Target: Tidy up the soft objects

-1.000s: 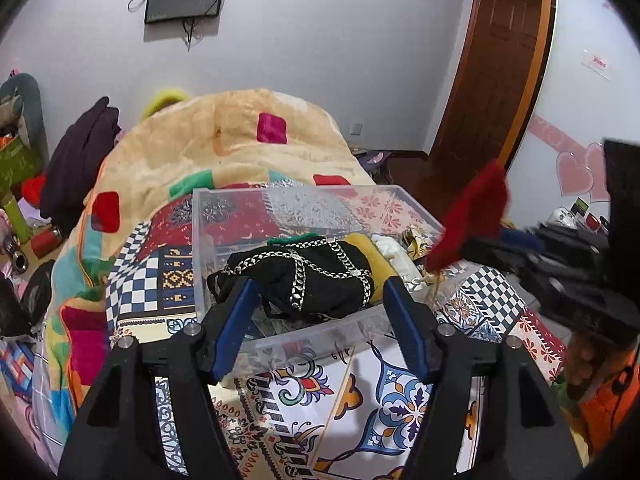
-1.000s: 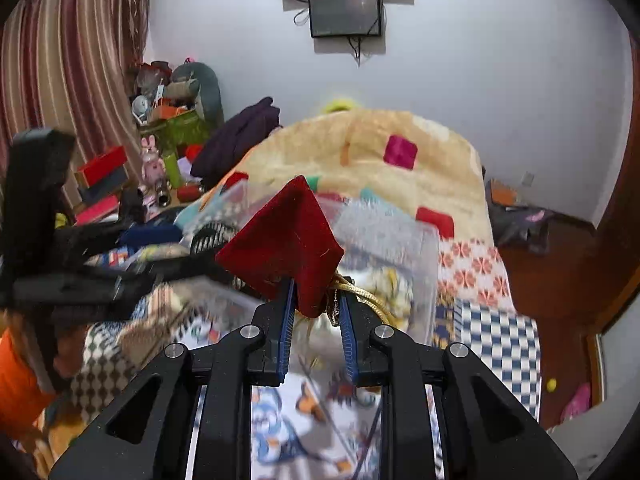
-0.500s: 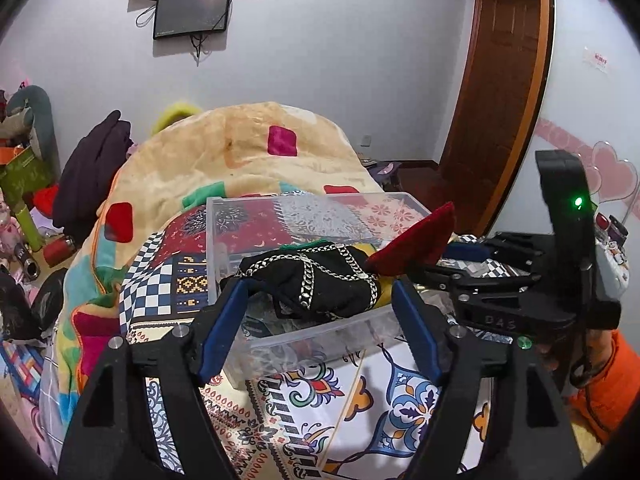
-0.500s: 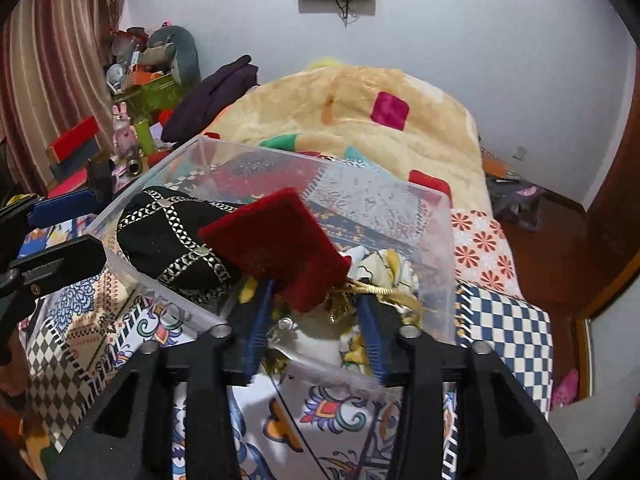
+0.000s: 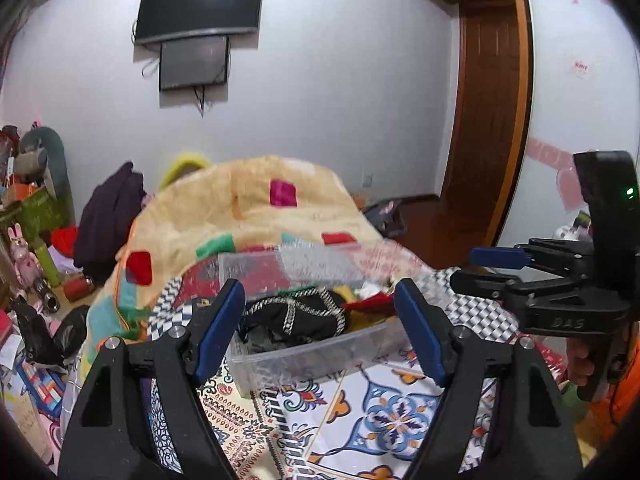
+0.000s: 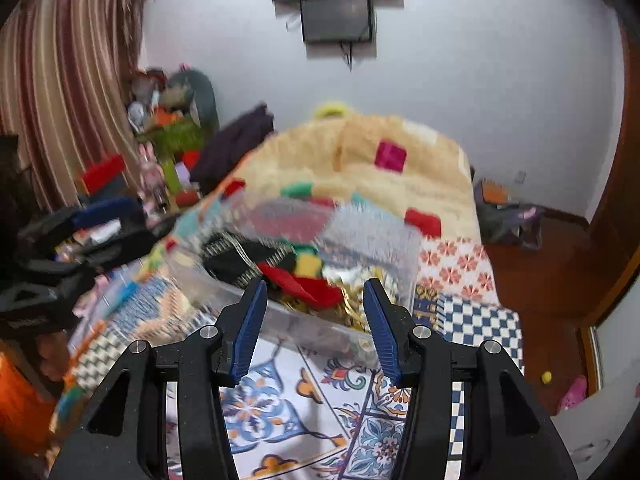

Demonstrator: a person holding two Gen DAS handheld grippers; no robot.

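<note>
A clear plastic bin (image 5: 320, 350) sits on the patterned bedspread. It holds a black item with silver chain trim (image 5: 296, 316), a red velvet pouch (image 6: 308, 286), and yellow and gold soft things. My left gripper (image 5: 320, 324) is open and empty, just short of the bin's near wall. My right gripper (image 6: 314, 320) is open and empty, held back from the bin's near rim; it also shows at the right of the left wrist view (image 5: 496, 268). The bin also shows in the right wrist view (image 6: 320, 330).
A beige blanket with coloured squares (image 5: 248, 204) is heaped behind the bin. Cluttered shelves and toys (image 6: 160, 148) stand at the left. A wooden door (image 5: 488, 120) and floor are at the right. A TV (image 5: 198, 4) hangs on the wall.
My right gripper opened and let the red pouch drop into the bin, then drew back and up. My left gripper stayed open and tilted up slightly.
</note>
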